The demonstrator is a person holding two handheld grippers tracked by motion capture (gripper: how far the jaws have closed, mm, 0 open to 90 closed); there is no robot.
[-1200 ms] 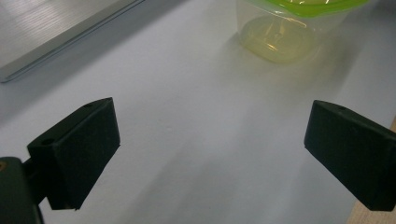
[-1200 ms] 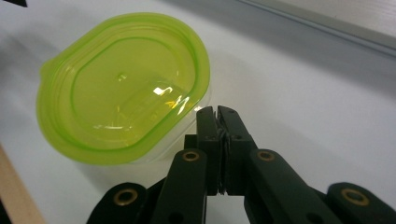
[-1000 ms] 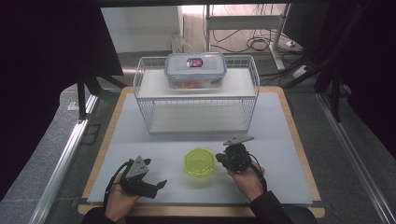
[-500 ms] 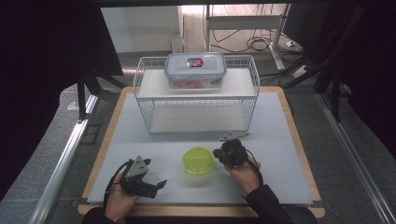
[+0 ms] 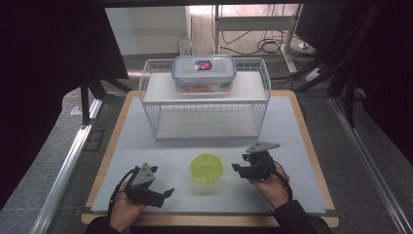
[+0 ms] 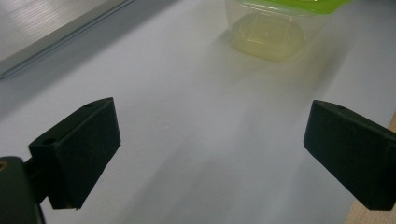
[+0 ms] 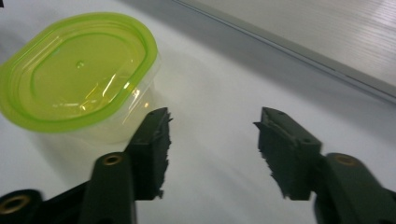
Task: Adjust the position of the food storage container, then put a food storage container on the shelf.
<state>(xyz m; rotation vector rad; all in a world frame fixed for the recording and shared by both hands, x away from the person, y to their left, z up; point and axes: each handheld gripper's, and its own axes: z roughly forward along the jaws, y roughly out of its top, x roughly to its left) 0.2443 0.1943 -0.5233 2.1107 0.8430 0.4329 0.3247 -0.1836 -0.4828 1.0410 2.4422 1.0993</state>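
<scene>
Worktop (image 5: pixel 292 126): pale grey mat on a wood-edged board, seen from above.

Item 1, small container (image 5: pixel 206 167): clear plastic tub with a lime-green lid, lid on. It stands on the near half of the worktop, between my 2 tongs and touching neither. In the right gripper view it (image 7: pixel 79 74) sits up and to the left of the jaws, just beside the left jaw tip. In the left gripper view its base (image 6: pixel 275 32) lies well ahead, at the top edge.

Item 2, my left tongs (image 5: pixel 155 191): held low at the near left of the worktop, jaws spread wide with bare mat between them (image 6: pixel 210 154). Nothing is gripped.

Item 3, my right tongs (image 5: pixel 239 170): held at the near right, pointing leftward at the container. Jaws parted to a moderate gap (image 7: pixel 212 135), nothing between them.

Item 4, wire rack (image 5: pixel 204 105): white, standing at the far middle of the worktop, with 1 white shelf on top and an empty space beneath.

Item 5, large lidded box (image 5: pixel 203 72): clear plastic, blue-trimmed lid with a label, something reddish inside that I cannot make out. It rests on the rack's top shelf.
</scene>
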